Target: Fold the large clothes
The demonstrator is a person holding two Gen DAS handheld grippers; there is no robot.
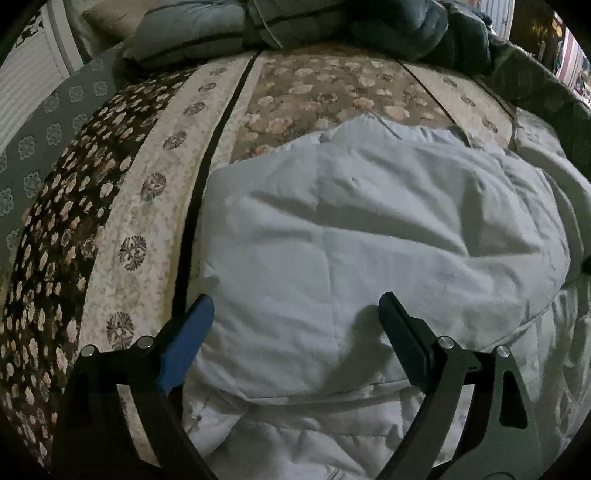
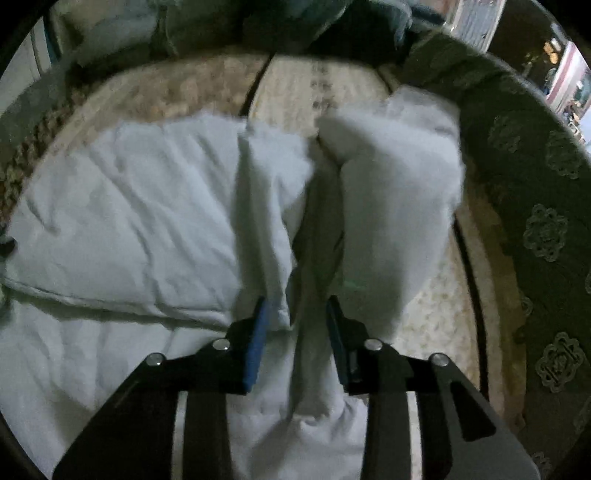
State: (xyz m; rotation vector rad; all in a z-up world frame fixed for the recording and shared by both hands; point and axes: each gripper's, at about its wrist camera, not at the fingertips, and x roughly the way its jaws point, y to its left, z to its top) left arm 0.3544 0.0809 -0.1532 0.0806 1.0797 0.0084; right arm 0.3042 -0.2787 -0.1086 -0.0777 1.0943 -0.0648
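A large pale blue-white padded garment (image 1: 351,229) lies folded over itself on a floral bedspread (image 1: 303,92). My left gripper (image 1: 295,306) is open and hovers just above its near folded edge, holding nothing. In the right wrist view the same garment (image 2: 140,206) fills the left. My right gripper (image 2: 297,306) is closed on a bunched, raised fold of the garment (image 2: 317,258), which runs between its blue pads and stands up ahead of them.
Grey-blue pillows and bedding (image 1: 207,29) are piled at the head of the bed. A dark green patterned cover (image 2: 535,221) runs along the bed's right side. White slatted doors (image 1: 29,74) stand at the far left.
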